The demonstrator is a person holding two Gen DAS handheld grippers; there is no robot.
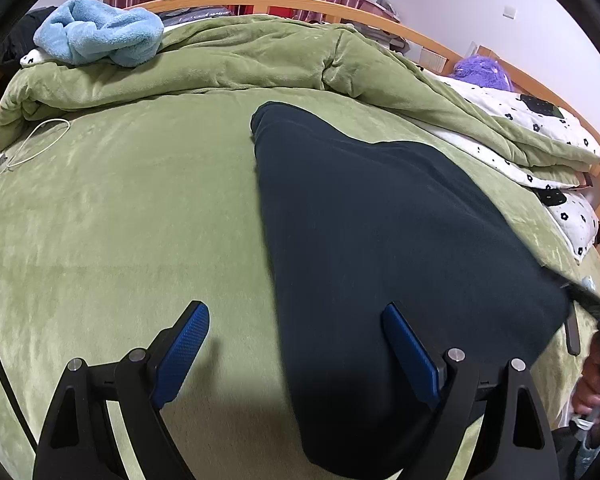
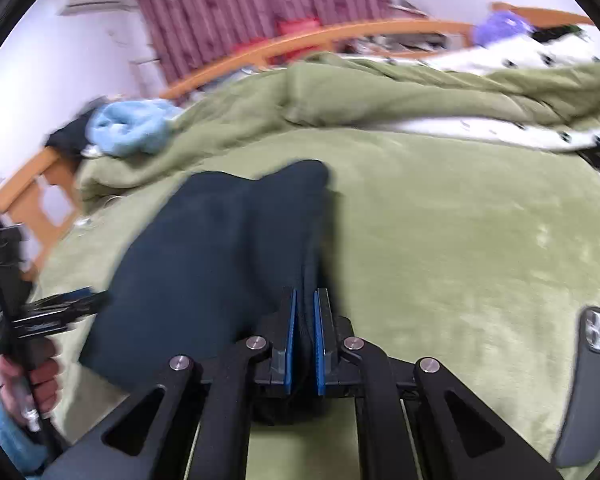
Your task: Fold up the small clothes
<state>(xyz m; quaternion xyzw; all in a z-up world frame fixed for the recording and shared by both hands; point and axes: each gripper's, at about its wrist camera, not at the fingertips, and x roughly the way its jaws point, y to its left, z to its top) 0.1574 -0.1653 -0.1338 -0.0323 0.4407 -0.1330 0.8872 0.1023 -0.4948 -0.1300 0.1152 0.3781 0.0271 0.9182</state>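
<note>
A dark navy garment [image 1: 380, 240] lies flat on the green bedspread [image 1: 120, 220], long and narrow, reaching away from me. My left gripper [image 1: 296, 348] is open and empty just above the garment's near left edge; its right finger [image 1: 412, 352] is over the cloth, its left finger over the bedspread. My right gripper [image 2: 305, 320] is shut on the garment's [image 2: 220, 248] near right edge. The left gripper also shows at the left of the right wrist view [image 2: 60, 308].
A bunched green duvet [image 1: 220, 64] and a light blue towel [image 1: 100, 32] lie at the far side. A white charger cable [image 1: 32, 144] lies far left. A black-cased phone [image 2: 588, 380] lies at the right. A flowered white quilt [image 1: 540, 128] lies far right. A wooden bed rail [image 1: 300, 2] runs behind.
</note>
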